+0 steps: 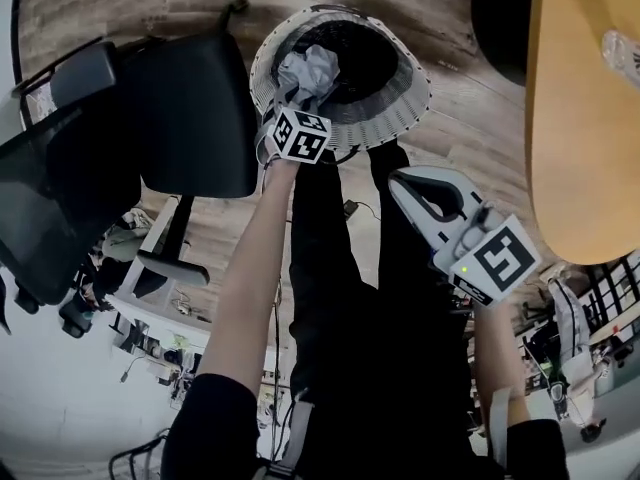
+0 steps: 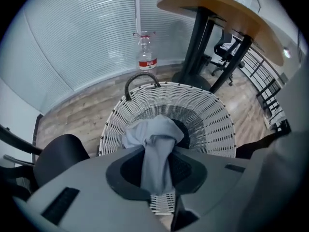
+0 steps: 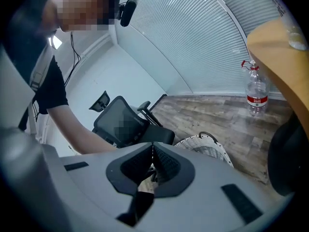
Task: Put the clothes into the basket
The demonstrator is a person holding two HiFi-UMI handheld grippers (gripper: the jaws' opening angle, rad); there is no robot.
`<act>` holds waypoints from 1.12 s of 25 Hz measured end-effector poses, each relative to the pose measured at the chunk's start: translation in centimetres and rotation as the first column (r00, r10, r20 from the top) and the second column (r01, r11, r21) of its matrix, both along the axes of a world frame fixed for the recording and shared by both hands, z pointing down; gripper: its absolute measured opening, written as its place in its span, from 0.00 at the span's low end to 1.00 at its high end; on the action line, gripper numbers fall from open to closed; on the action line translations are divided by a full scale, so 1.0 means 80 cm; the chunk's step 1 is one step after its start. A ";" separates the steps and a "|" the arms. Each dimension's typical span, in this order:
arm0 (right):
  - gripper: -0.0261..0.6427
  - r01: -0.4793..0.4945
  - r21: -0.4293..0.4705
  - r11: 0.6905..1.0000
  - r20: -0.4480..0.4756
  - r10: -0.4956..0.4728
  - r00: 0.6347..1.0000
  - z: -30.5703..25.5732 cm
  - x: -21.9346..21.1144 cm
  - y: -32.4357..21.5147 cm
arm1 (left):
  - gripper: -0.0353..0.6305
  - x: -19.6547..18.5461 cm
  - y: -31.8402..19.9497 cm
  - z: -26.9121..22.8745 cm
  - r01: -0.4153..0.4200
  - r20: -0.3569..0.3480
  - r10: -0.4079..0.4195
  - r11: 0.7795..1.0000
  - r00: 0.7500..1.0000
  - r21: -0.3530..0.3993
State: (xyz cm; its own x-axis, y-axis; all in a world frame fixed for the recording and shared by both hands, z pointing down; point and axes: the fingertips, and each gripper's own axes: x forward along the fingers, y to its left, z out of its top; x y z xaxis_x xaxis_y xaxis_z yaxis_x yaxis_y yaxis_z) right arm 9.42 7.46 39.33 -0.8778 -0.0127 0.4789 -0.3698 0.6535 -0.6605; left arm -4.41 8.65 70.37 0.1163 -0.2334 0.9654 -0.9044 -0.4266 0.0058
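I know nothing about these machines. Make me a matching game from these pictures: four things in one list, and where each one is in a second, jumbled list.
Things
1. grey cloth
2. white basket
3. water bottle
4. black chair

Places
A. upright on the wood floor by the blinds
B. below the hanging cloth, mouth up
C. pinched in the left claw
D. beside the basket, nobody sitting in it

Pairs: 1-C, 2-B, 3-A, 4-D

Left gripper (image 2: pixel 157 162) clamped, right (image 3: pixel 152 152) seemingly closed
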 end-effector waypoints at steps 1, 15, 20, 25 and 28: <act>0.06 -0.003 -0.007 1.000 -0.004 0.003 1.000 0.007 -0.001 0.002 | 0.19 -0.001 0.001 0.010 -0.013 0.006 0.013 1.000 1.000 -0.009; 0.06 -0.051 -0.073 0.996 -0.065 0.047 0.997 0.093 -0.015 0.029 | 0.19 -0.009 0.005 0.152 -0.097 0.022 0.100 0.991 0.995 -0.088; 0.06 -0.070 -0.096 0.993 -0.081 0.063 0.995 0.124 -0.017 0.040 | 0.19 -0.012 0.001 0.207 -0.087 0.036 0.092 0.989 0.995 -0.117; 0.06 -0.091 -0.126 0.988 -0.107 0.078 0.991 0.156 -0.012 0.052 | 0.19 -0.011 -0.001 0.254 -0.089 0.039 0.095 0.985 0.995 -0.147; 0.06 -0.099 -0.143 0.985 -0.117 0.083 0.990 0.170 -0.011 0.058 | 0.19 -0.011 0.000 0.277 -0.075 0.027 0.080 0.983 0.996 -0.170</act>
State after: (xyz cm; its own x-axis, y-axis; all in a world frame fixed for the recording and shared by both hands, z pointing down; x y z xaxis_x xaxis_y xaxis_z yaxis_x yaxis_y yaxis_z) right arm 8.58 12.08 52.95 -0.8179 -0.0120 0.5753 -0.4992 0.5119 -0.6991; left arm -5.31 8.62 92.55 0.0946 -0.0589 0.9938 -0.8696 -0.4909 0.0537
